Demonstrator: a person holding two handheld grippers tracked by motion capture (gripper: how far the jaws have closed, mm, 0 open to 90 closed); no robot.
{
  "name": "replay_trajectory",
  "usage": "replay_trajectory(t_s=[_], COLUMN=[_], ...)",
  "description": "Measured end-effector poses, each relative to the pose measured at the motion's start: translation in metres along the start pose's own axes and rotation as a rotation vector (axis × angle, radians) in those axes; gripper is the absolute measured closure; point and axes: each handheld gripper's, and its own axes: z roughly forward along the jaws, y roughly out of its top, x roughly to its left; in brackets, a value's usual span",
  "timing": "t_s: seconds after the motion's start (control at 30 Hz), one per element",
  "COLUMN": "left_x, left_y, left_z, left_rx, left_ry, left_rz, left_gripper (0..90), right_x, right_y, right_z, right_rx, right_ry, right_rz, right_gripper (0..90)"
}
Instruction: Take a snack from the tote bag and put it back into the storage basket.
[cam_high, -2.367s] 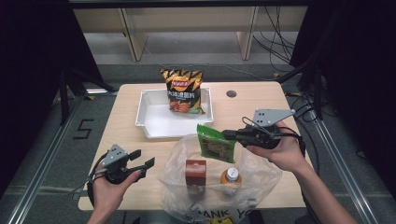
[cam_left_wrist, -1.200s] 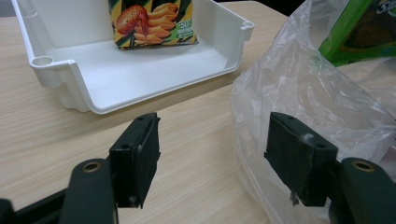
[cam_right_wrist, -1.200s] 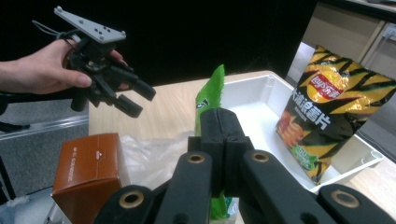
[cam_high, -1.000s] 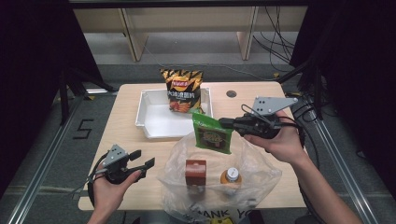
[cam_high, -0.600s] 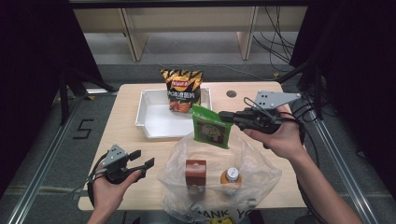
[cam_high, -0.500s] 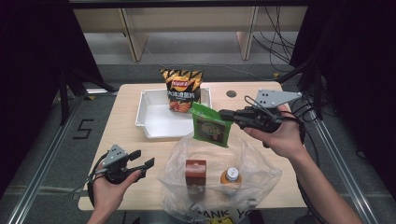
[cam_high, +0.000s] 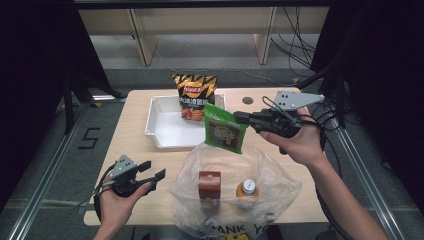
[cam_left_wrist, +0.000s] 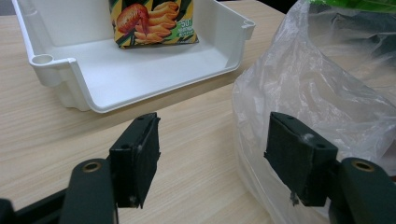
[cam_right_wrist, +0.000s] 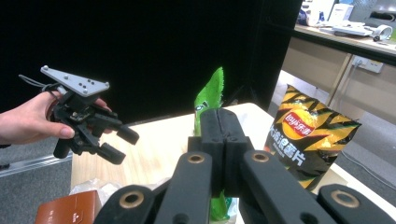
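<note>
My right gripper (cam_high: 241, 118) is shut on the top edge of a green snack packet (cam_high: 225, 129), which hangs in the air over the far rim of a clear plastic bag (cam_high: 235, 187). In the right gripper view the jaws (cam_right_wrist: 225, 126) pinch the green packet (cam_right_wrist: 208, 95) edge-on. Inside the bag stand a brown carton (cam_high: 209, 184) and a bottle with an orange cap (cam_high: 247, 189). My left gripper (cam_high: 152, 171) is held open near the table's front left; its pads (cam_left_wrist: 137, 158) have nothing between them, beside the plastic bag (cam_left_wrist: 317, 93).
A white tray (cam_high: 167, 132) sits at the table's far middle with a black-and-yellow chips bag (cam_high: 194, 95) standing in its far corner. The tray (cam_left_wrist: 140, 74) lies just ahead of the left gripper. A round hole (cam_high: 247, 100) marks the table at far right.
The right gripper has carried the green packet up out of the bag's mouth and a little toward the tray. The left gripper has stayed put and open.
</note>
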Motion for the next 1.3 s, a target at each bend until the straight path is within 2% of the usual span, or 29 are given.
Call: replay_trajectory(t_s=[0.03, 0.07, 0.17, 0.2, 0.23, 0.27, 0.3, 0.4, 0.43, 0.53, 0.63, 0.67, 0.7, 0.77, 0.8, 0.83, 0.87, 0.93, 0.97, 1.0, 1.07, 1.1, 1.13, 1.17, 1.23, 1.3], left_x=[0.000, 0.000, 0.000, 0.000, 0.000, 0.000, 0.000, 0.000, 0.000, 0.000, 0.000, 0.000, 0.000, 0.000, 0.000, 0.000, 0.000, 0.000, 0.000, 0.000, 0.000, 0.000, 0.000, 0.000, 0.000, 0.001], left_y=[0.000, 0.000, 0.000, 0.000, 0.000, 0.000, 0.000, 0.000, 0.000, 0.000, 0.000, 0.000, 0.000, 0.000, 0.000, 0.000, 0.000, 0.000, 0.000, 0.000, 0.000, 0.000, 0.000, 0.000, 0.000, 0.000], left_z=[0.000, 0.000, 0.000, 0.000, -0.001, -0.001, 0.000, 0.000, 0.000, 0.000, 0.000, 0.000, 0.000, 0.000, 0.000, -0.001, -0.001, -0.001, -0.001, -0.001, -0.001, -0.001, -0.001, -0.001, -0.001, -0.001], left_rx=[0.000, 0.000, -0.002, -0.001, -0.001, 0.000, -0.001, -0.001, -0.001, 0.000, -0.001, -0.001, -0.001, -0.003, -0.001, -0.002, -0.002, -0.003, -0.002, -0.002, -0.003, -0.003, -0.004, -0.004, -0.007, -0.007], left_ry=[0.000, 0.000, 0.000, 0.004, 0.004, 0.003, 0.002, 0.000, 0.000, -0.001, -0.001, -0.001, -0.001, -0.001, 0.000, 0.003, 0.003, 0.003, 0.003, 0.003, 0.004, 0.004, 0.002, 0.006, 0.000, 0.004], left_rz=[0.000, 0.000, -0.001, -0.001, -0.001, -0.001, -0.001, 0.000, 0.000, 0.000, 0.000, 0.000, 0.000, -0.001, -0.001, -0.003, -0.004, -0.004, -0.003, -0.003, -0.004, -0.005, -0.003, -0.018, -0.015, -0.008], left_gripper=[34.2, 34.2, 34.2, 34.1, 34.2, 34.2, 34.2, 34.2, 34.2, 34.2, 34.2, 34.2, 34.2, 34.2, 34.3, 34.2, 34.3, 34.2, 34.3, 34.2, 34.2, 34.3, 34.2, 34.3, 34.3, 34.2], right_x=[-0.001, -0.001, -0.001, -0.002, -0.002, -0.003, -0.002, -0.001, -0.003, -0.002, -0.004, -0.003, -0.004, -0.004, -0.006, -0.005, -0.006, -0.008, -0.008, -0.007, -0.010, -0.009, -0.010, -0.011, -0.012, -0.015], right_y=[0.001, 0.001, 0.004, 0.005, 0.006, 0.006, 0.007, 0.009, 0.010, 0.013, 0.014, 0.014, 0.015, 0.015, 0.016, 0.016, 0.017, 0.018, 0.019, 0.020, 0.021, 0.022, 0.022, 0.022, 0.021, 0.021], right_z=[0.001, 0.001, 0.003, 0.002, 0.003, 0.004, 0.004, 0.003, 0.004, 0.004, 0.006, 0.006, 0.008, 0.008, 0.009, 0.009, 0.010, 0.011, 0.012, 0.012, 0.015, 0.015, 0.016, 0.018, 0.020, 0.022], right_rx=[-0.005, -0.003, -0.007, -0.011, -0.017, -0.023, -0.029, -0.026, -0.046, -0.039, -0.043, -0.036, -0.042, -0.047, -0.046, -0.044, -0.044, -0.054, -0.053, -0.048, -0.064, -0.057, -0.050, -0.050, -0.042, -0.045], right_ry=[-0.005, 0.012, 0.010, -0.008, 0.006, -0.001, 0.009, -0.007, -0.016, 0.002, -0.014, -0.011, -0.007, -0.008, -0.007, -0.011, -0.002, -0.018, -0.021, -0.013, -0.023, -0.018, -0.029, -0.018, -0.018, -0.031], right_rz=[-0.006, -0.001, -0.005, -0.017, -0.007, -0.020, -0.012, -0.001, -0.035, -0.005, -0.020, 0.010, -0.004, 0.009, -0.007, 0.011, 0.009, -0.015, -0.013, 0.015, -0.021, 0.001, -0.001, 0.001, 0.004, -0.017], right_gripper=[90.0, 90.0, 90.0, 90.0, 90.0, 90.0, 90.0, 90.0, 90.0, 90.0, 90.0, 90.0, 90.0, 90.0, 90.0, 90.0, 90.0, 90.0, 90.0, 90.0, 90.0, 90.0, 90.0, 90.0, 90.0, 90.0])
